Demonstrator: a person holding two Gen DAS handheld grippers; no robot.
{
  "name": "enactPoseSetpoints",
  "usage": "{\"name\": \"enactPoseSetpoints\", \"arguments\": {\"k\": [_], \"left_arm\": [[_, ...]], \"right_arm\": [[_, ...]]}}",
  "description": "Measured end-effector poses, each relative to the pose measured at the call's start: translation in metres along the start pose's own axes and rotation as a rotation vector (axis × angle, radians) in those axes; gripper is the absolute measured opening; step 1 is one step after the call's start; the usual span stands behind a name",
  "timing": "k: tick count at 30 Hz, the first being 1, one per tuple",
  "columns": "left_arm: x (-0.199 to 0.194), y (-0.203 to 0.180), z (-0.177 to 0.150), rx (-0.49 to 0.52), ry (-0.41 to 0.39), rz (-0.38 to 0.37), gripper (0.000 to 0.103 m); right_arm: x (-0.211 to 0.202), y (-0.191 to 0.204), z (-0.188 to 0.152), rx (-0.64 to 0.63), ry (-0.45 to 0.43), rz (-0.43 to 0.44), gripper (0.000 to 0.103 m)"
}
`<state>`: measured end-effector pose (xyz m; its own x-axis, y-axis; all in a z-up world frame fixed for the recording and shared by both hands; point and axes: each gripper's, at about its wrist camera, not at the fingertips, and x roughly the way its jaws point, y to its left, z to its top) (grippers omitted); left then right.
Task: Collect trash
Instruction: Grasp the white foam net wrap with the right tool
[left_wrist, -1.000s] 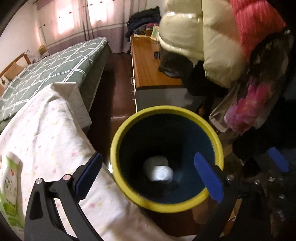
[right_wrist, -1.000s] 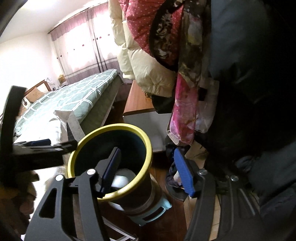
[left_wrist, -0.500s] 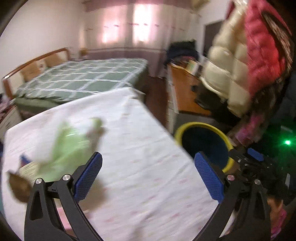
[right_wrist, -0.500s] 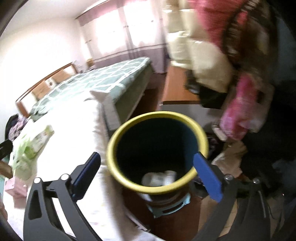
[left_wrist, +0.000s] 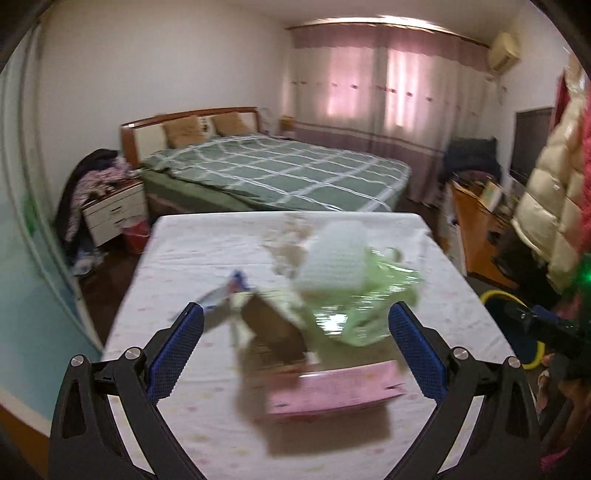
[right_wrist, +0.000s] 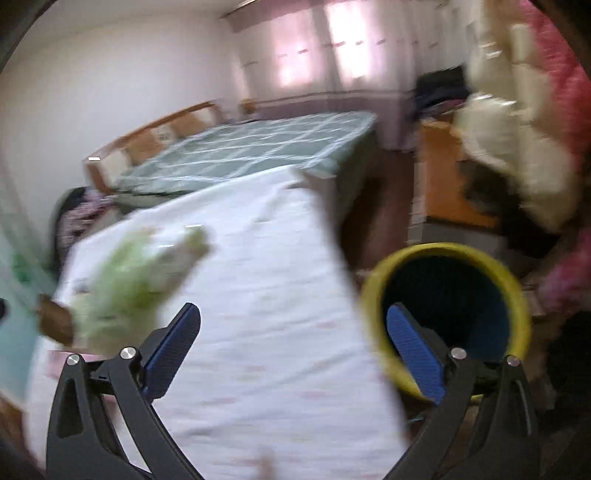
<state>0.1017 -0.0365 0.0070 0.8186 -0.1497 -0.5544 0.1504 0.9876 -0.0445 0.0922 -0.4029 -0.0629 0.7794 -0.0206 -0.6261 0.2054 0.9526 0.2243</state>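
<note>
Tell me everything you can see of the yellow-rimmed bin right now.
The bin is a round, upright container with a thick yellow rim and a dark blue inside, probably plastic. It stands on the floor off the right edge of the white-covered table, in front of the hanging coats. In the right wrist view, the right gripper is open, one finger overlapping the rim. Its contents are too dark to make out. The left wrist view shows only a sliver of rim.
</note>
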Motion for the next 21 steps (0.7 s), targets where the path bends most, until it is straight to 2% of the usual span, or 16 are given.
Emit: {"name": "enactPoseSetpoints", "arguments": {"k": [3,7,9,13,16,18,21], "left_arm": [[-0.004,0.028,-0.005,-0.044,0.001,0.031,0.098],[-0.003,0.045,-0.013,-0.071,0.019,0.049,0.098],[-0.002,0.047,-0.017,-0.073,0.025,0.051,0.098],[-0.002,0.045,-0.018,-0.072,0.02,0.059,0.098],[-0.003,0.047,-0.019,-0.073,0.013,0.064,0.098],[-0.003,0.048,-0.019,-0.079,0.013,0.06,0.098],[-0.004,0.051,-0.021,-0.085,0.015,0.064,0.098]], "right_arm": [[0.012,0.032,0.007,-0.061,0.01,0.028,0.096],[0.027,0.081,0.008,-0.119,0.021,0.081,0.094],[0.037,0.096,0.012,-0.125,0.033,0.113,0.088],[0.046,0.13,0.026,-0.152,0.023,0.155,0.084],[0.054,0.164,0.035,-0.218,0.018,0.16,0.078],[0.067,0.183,0.039,-0.249,0.051,0.179,0.073],[0.09,0.21,0.041,-0.298,0.092,0.164,0.067]]}}
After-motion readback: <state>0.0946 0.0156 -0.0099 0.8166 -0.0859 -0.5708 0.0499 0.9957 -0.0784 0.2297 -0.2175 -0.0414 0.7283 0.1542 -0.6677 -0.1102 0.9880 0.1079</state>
